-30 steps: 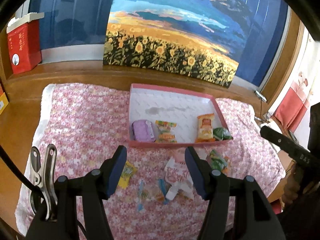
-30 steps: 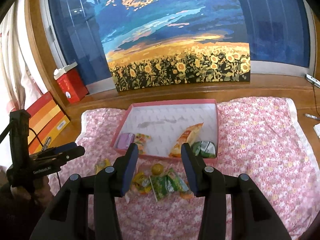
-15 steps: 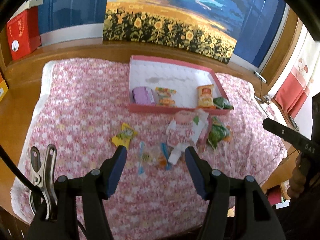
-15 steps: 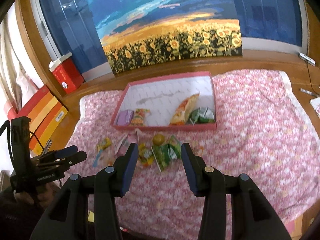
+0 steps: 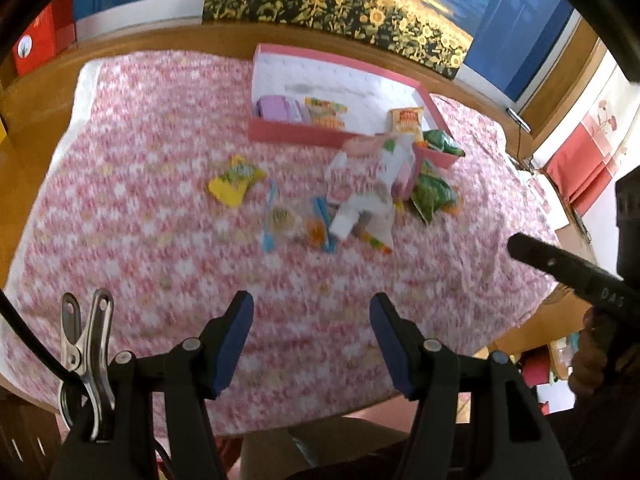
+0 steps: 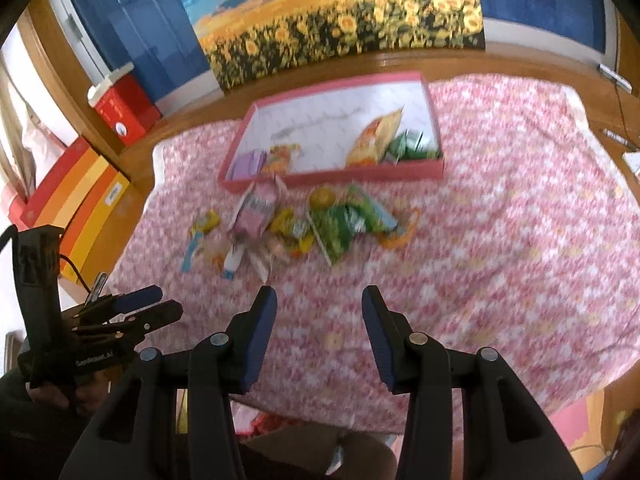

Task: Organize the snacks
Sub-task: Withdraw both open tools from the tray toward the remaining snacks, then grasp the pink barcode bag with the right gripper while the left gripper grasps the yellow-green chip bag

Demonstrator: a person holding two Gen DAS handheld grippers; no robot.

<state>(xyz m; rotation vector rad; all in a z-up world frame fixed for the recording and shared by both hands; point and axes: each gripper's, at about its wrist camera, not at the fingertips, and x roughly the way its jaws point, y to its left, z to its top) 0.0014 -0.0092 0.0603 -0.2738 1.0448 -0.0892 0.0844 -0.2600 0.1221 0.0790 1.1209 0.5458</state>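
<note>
Pink-and-white floral cloth (image 5: 132, 208) covers the surface. Pink tray (image 6: 332, 178), white patterned inside. Inside tray: lilac pack (image 5: 276, 107), orange pack (image 6: 374, 140), green pack (image 6: 408, 148). In front of tray: yellow packet (image 5: 234, 180), pink-white pack (image 6: 256, 210), green bags (image 6: 340, 224). Behind tray: sunflower painting (image 6: 344, 28), yellow and blue. Red box (image 6: 124, 108). Fingers (image 5: 234, 340) blue-padded, black.

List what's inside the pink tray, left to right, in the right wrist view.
Purple packet → orange-and-green packet → tall orange chip bag → green packet, all along the front wall of the pink tray.
</note>
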